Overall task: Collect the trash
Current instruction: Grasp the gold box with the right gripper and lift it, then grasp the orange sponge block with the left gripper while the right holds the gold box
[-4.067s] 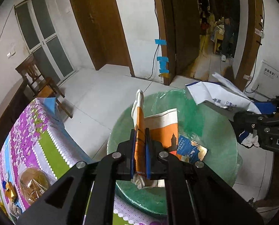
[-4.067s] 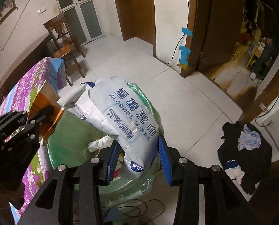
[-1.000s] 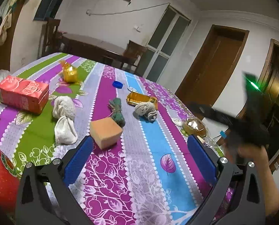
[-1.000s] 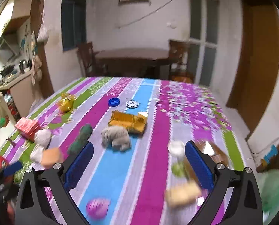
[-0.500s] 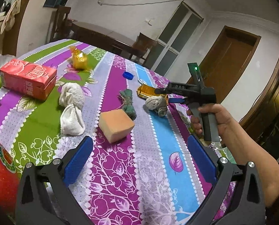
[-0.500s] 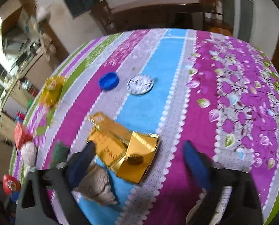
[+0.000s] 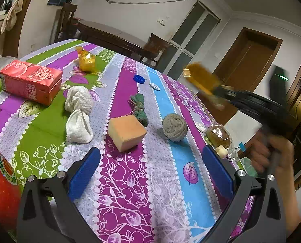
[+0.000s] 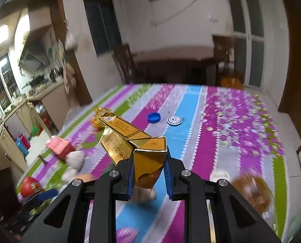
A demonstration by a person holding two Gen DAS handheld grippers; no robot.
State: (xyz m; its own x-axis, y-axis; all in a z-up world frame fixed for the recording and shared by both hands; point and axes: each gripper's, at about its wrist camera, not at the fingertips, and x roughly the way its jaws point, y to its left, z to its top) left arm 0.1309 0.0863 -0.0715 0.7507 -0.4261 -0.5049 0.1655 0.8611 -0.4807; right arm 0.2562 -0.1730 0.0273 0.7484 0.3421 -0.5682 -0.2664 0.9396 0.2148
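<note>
gold carton (image 8: 130, 141) lifted off table | right hand-held gripper (image 8: 149, 177) clamps it; long axis up-left

On my left feed the worktop (image 7: 130, 182) wears a cloth striped purple, green, blue and grey, printed with white apples and leaves. Upper left sits a red carton (image 7: 31, 81), with a golden wrapper (image 7: 87, 60) beyond it. Mid-frame I see a white cloth (image 7: 77, 115), an orange block (image 7: 126, 132), a green bundle (image 7: 139, 107) and a grey ball (image 7: 174, 127). My black tongs have blue pads (image 7: 83, 174). On the right feed, a shiny gold box (image 8: 134, 143) fills the centre.
</note>
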